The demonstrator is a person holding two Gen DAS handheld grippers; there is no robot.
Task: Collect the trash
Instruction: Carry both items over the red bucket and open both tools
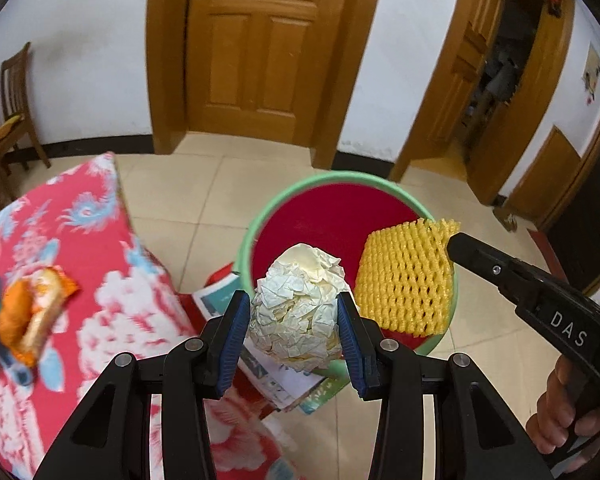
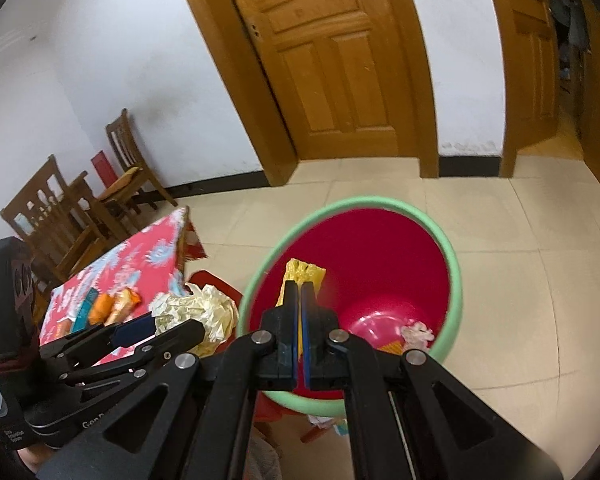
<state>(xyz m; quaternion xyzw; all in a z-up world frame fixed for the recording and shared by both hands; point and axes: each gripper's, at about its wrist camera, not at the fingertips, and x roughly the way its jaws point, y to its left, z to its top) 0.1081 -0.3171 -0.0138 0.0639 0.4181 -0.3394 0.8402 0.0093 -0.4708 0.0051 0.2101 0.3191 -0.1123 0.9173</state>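
Observation:
My left gripper (image 1: 294, 328) is shut on a crumpled cream paper ball (image 1: 300, 304), held at the near-left rim of a red bin with a green rim (image 1: 260, 220). My right gripper (image 2: 300, 300) is shut on a yellow foam fruit net (image 1: 406, 276), held over the bin's mouth; in the right wrist view only a yellow strip of the net (image 2: 302, 272) shows past the fingertips. The bin (image 2: 452, 264) holds a few scraps (image 2: 418, 332) at its bottom. The paper ball also shows in the right wrist view (image 2: 204, 308) with the left gripper (image 2: 168, 324).
A table with a red floral cloth (image 1: 112, 280) stands left of the bin, with orange snack wrappers (image 1: 32, 312) and a teal packet on it. Papers (image 1: 276, 380) lie under the bin. Wooden chairs (image 2: 80, 200) stand by the wall. Tiled floor and wooden doors lie beyond.

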